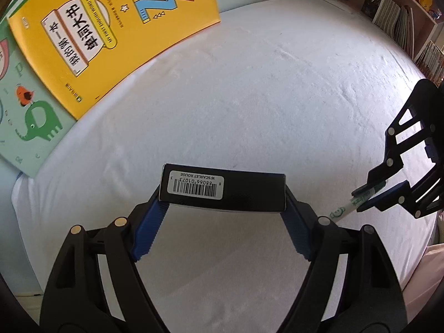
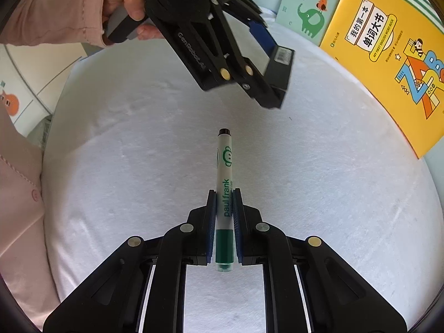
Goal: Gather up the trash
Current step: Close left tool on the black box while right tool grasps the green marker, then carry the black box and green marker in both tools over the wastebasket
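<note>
- Black little box [image 1: 223,191] clamped crosswise between the blue pads [image 1: 149,224] of the left gripper [image 1: 222,211], barcode sticker reading "SCARLET ROUGE" facing the camera, sitting dead centre of the left wrist view and lifted clear of the white-covered bench [image 1: 249,97].
- Same box [image 2: 279,69] seen from the right wrist view up at 1 o'clock, pinched at the tips of the left gripper [image 2: 273,75], with a hand [image 2: 126,2] in a pink sleeve gripping the handle at 11 o'clock.
- White marker with a green cap [image 2: 225,188], "paul frank" printed down the barrel, squeezed tight in the right gripper [image 2: 224,194]; green end toward the camera, black tip pointing off to 12 o'clock, also held above the cloth.
- From the left wrist view, right gripper [image 1: 366,197] poking in at 3 o'clock with the marker [image 1: 342,208] sticking out toward 8 o'clock, close beside the left gripper's right finger.
- Yellow word book [image 1: 111,30] lying at 11 o'clock on the far side of the cloth, partly over a pale green elephant book [image 1: 30,122] at 9 o'clock.
- Both books again in the right wrist view: yellow one [image 2: 388,55] at 2 o'clock, elephant one [image 2: 305,8] at 1 o'clock.
- Bookshelf [image 1: 402,19] packed with spines up at 2 o'clock in the left wrist view.
</note>
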### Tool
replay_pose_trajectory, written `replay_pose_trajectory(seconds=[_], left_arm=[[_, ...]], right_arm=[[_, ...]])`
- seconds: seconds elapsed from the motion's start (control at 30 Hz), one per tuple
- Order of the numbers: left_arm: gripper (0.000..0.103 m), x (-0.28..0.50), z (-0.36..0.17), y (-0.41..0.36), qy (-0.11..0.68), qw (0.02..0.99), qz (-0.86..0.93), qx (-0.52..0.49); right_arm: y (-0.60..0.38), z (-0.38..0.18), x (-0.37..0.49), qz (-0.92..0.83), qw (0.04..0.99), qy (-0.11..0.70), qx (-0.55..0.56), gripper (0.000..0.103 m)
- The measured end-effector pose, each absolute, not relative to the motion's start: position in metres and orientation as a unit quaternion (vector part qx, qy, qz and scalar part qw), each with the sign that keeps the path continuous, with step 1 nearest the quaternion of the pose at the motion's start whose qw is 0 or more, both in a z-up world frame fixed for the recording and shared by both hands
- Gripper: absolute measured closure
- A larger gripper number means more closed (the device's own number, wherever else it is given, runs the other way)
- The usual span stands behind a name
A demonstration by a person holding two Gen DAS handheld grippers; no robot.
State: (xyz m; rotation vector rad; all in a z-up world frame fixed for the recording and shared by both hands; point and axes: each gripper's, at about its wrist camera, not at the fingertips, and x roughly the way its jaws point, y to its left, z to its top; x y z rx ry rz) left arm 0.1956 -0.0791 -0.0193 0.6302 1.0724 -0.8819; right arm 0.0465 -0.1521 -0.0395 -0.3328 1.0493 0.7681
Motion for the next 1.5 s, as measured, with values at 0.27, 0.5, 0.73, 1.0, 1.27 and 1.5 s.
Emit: replay_pose_trajectory(seconds=[0.27,0.5,0.73,1.0,1.27,1.5], left_arm=[[0.027,0.165,-0.003,-0.013,0.498,0.754,-0.335,0.265],[0.027,0.133,0.002,0.043,0.509,0.775,-0.284,0.243],[0.027,0.102,0.006,0.096,0.519,0.795,-0.234,0.209],[0.027,0.054,0.007,0.166,0.535,0.81,-0.17,0.171],[0.027,-0.002,0.005,0.233,0.553,0.813,-0.11,0.141],[0.027,-0.052,0.005,0.286,0.564,0.817,-0.066,0.098]], right_arm=[[-0.136,-0.023,0.034,0.361,0.79,0.472,-0.148,0.09],[-0.096,-0.003,0.023,0.392,0.785,0.449,-0.166,0.09],[-0.048,0.013,0.016,0.434,0.771,0.428,-0.184,0.09],[0.022,0.027,0.0,0.492,0.745,0.398,-0.212,0.09],[0.085,0.039,-0.023,0.544,0.717,0.37,-0.23,0.09],[0.141,0.046,-0.044,0.593,0.682,0.348,-0.25,0.09]])
